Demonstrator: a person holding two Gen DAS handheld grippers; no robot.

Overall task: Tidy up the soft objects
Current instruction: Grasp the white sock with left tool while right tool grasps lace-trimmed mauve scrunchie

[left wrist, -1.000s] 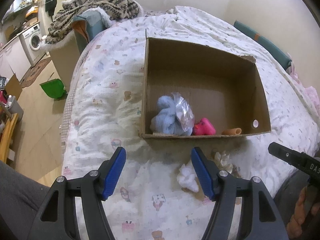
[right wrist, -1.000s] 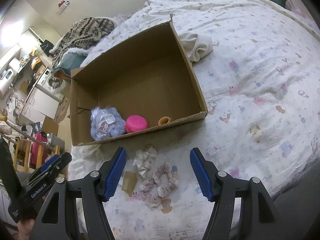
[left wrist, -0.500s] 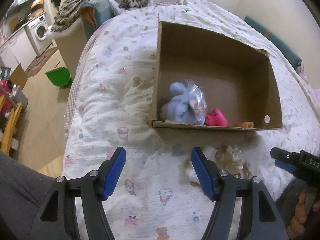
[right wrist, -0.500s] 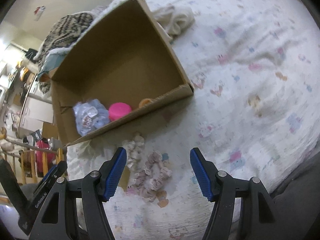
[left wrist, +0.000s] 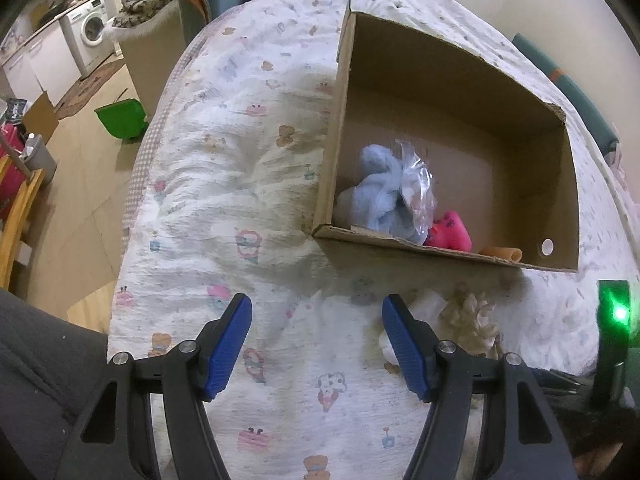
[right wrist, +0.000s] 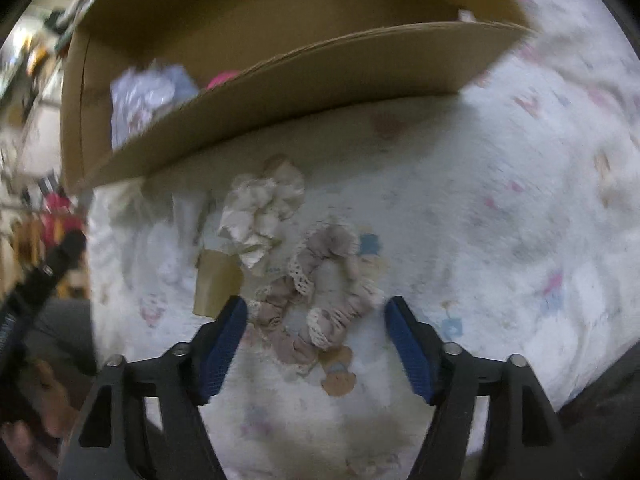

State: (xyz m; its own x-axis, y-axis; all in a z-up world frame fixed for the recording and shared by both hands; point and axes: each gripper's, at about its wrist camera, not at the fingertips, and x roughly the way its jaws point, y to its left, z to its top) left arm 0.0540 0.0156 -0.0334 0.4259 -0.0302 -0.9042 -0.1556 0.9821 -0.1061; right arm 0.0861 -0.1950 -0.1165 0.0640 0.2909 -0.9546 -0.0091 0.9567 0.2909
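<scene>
Notably, the right claw (right wrist: 314,334) had dropped toward the pink scrunchie (right wrist: 316,300) on the bed (right wrist: 500,220), jaws just widened, nothing pinched; pickup seemed imminent.

On the bed (left wrist: 240,184) ahead of me sits the cardboard box (left wrist: 452,248), and inside it, along its near wall, a fleece bundle (left wrist: 380,196) lies left of a small toy (left wrist: 450,234) and a short tube (left wrist: 504,255). In front of the box, on the bedding, I see a crumpled scrunchie (right wrist: 260,216) nearer the box and a lace-edged scrunchie (right wrist: 320,296) just before it, lying between my right gripper (right wrist: 314,344) fingers without touching them.
</scene>
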